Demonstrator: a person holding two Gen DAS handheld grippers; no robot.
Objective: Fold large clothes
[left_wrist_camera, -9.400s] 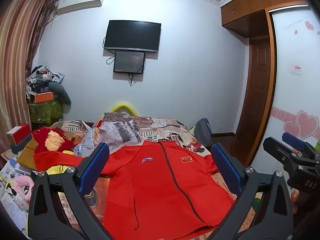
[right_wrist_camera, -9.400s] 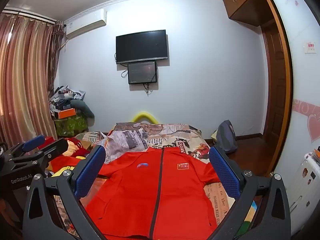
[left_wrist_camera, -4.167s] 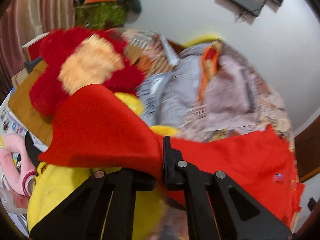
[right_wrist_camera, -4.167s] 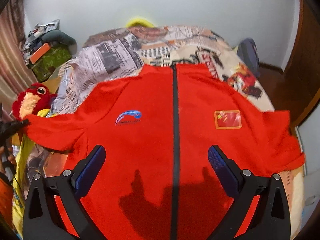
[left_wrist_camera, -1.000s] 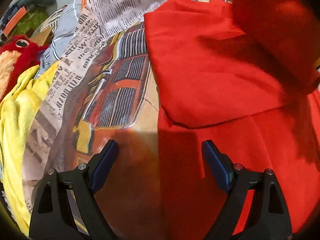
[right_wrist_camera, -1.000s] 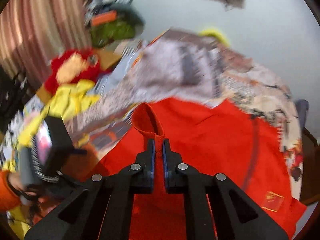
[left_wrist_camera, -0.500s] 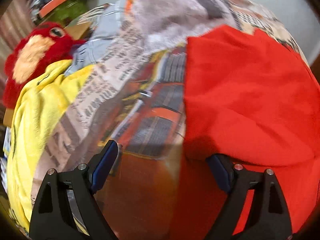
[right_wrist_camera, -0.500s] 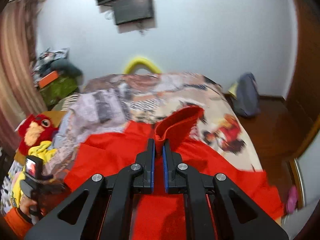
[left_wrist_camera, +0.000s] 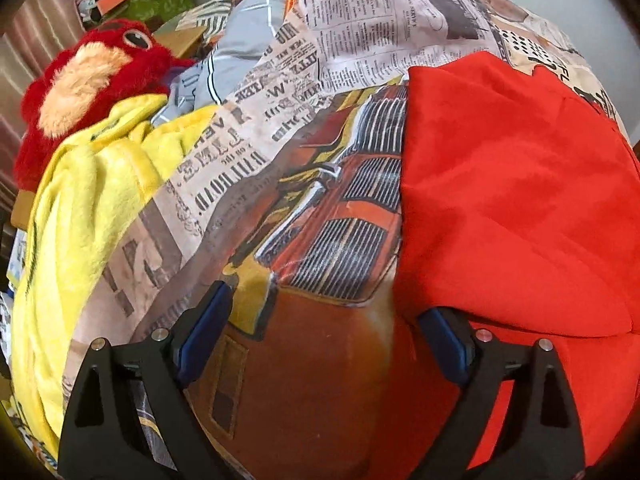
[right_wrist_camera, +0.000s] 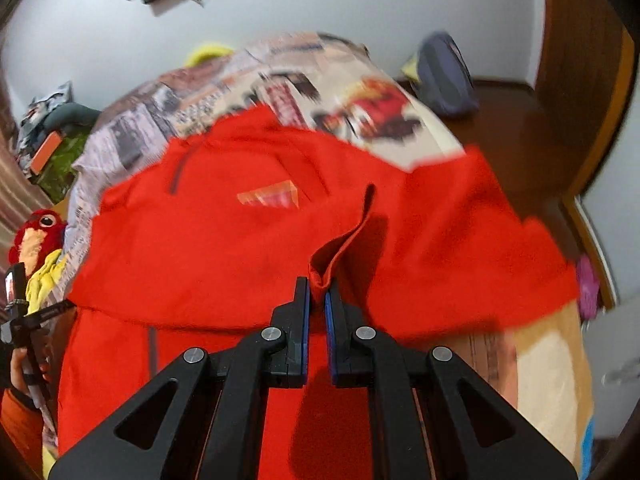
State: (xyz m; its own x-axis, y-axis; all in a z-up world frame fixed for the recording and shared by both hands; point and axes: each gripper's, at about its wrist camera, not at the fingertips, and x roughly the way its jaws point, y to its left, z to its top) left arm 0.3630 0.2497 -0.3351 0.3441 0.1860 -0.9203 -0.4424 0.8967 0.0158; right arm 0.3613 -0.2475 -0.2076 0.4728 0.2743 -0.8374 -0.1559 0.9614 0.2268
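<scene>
A large red zip jacket (right_wrist_camera: pixel 248 248) lies on the bed; its left sleeve is folded across the chest. My right gripper (right_wrist_camera: pixel 317 292) is shut on the red sleeve cuff (right_wrist_camera: pixel 340 240), holding it over the jacket's middle. In the left wrist view the jacket's folded left edge (left_wrist_camera: pixel 500 208) fills the right half. My left gripper (left_wrist_camera: pixel 320 328) is open and empty, low over the bedspread, its right finger (left_wrist_camera: pixel 444 344) at the jacket's edge. The left gripper also shows at the far left of the right wrist view (right_wrist_camera: pixel 24 312).
The bed has a newspaper-and-car print cover (left_wrist_camera: pixel 280 160). A yellow blanket (left_wrist_camera: pixel 88 208) and a red plush toy (left_wrist_camera: pixel 88 76) lie at the bed's left. A dark bag (right_wrist_camera: pixel 444 76) sits on the wooden floor at the right, by the wardrobe (right_wrist_camera: pixel 580 60).
My right gripper has carried the sleeve cuff rightward and down over the jacket's chest. My left gripper has stayed open at the jacket's left edge and shifted slightly.
</scene>
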